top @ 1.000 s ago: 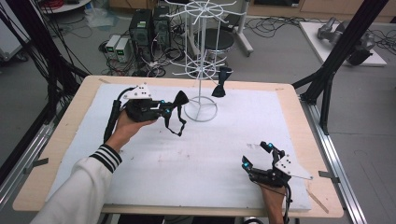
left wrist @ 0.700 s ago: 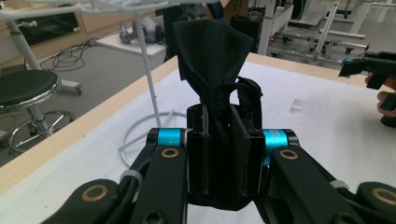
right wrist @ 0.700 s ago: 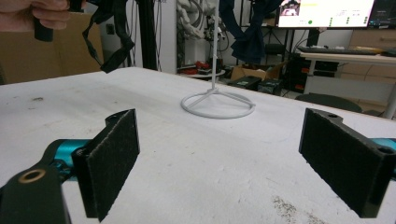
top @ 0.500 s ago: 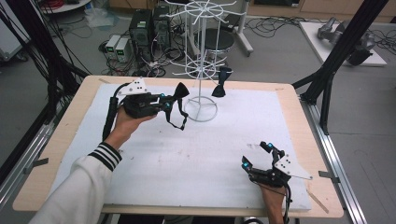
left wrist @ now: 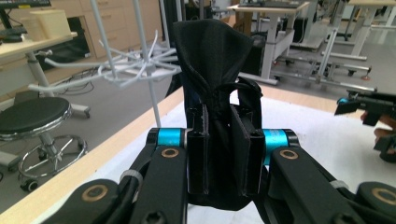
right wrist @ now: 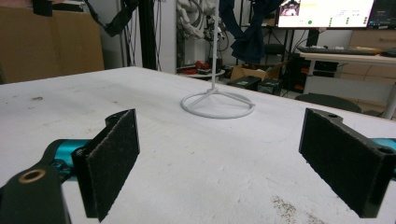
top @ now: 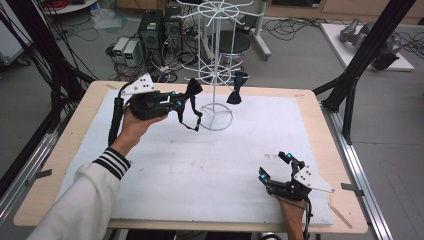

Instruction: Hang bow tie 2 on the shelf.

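Note:
My left gripper (top: pixel 183 101) is lifted above the back left of the white mat, shut on a black bow tie (top: pixel 194 88) whose strap (top: pixel 192 120) hangs in a loop below. In the left gripper view the bow tie (left wrist: pixel 210 60) is pinched between the two pads (left wrist: pixel 198 149). A white wire rack (top: pixel 216 75) stands just to the right, with a second black bow tie (top: pixel 237 93) hanging on its far side. My right gripper (top: pixel 274 166) rests near the front right of the table, open, with nothing between its pads (right wrist: pixel 114 154). Ahead of it is the rack's ring base (right wrist: pixel 217 105).
The wooden table (top: pixel 65 150) carries a white mat (top: pixel 200 170). Black frame posts (top: pixel 360 60) stand at both sides. A stool (left wrist: pixel 32 116), computers (top: pixel 155 35) and cables sit on the floor behind. The other gripper (left wrist: pixel 369 105) appears at the right of the left gripper view.
My left gripper has risen with the bow tie, bringing it a little closer to the rack's arms. The right gripper has stayed where it was.

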`<state>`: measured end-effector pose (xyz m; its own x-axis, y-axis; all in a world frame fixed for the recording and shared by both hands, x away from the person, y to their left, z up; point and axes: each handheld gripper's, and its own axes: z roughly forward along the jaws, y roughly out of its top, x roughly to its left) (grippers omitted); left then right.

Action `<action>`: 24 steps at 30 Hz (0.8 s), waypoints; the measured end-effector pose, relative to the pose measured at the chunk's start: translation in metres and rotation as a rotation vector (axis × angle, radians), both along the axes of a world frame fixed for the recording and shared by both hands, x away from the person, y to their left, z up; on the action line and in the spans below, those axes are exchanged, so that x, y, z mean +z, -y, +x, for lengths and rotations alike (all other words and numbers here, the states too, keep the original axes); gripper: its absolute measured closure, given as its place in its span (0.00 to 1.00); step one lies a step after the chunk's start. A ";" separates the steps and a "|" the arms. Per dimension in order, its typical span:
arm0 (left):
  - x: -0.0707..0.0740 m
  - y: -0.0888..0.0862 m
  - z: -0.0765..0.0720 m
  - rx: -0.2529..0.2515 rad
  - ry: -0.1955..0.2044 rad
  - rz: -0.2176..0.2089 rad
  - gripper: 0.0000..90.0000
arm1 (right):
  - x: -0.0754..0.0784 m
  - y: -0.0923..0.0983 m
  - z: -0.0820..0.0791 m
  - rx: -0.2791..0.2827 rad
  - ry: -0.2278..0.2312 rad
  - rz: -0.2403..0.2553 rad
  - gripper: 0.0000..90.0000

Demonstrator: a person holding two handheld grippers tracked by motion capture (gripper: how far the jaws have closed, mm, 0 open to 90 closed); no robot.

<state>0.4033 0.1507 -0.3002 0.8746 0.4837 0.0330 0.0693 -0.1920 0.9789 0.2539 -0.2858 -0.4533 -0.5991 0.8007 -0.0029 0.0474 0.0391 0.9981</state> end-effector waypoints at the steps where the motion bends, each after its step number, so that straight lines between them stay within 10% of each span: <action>1: 0.001 0.001 0.000 -0.001 0.001 0.000 0.86 | 0.000 0.000 0.000 0.000 0.002 -0.002 0.13; 24: 0.025 0.026 0.010 0.029 0.013 0.003 0.86 | 0.000 0.001 0.000 0.000 0.005 0.002 0.13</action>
<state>0.4135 0.1243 -0.2750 0.8596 0.5090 0.0453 0.0625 -0.1927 0.9793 0.2539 -0.2865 -0.4536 -0.5992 0.8006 -0.0044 0.0422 0.0371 0.9984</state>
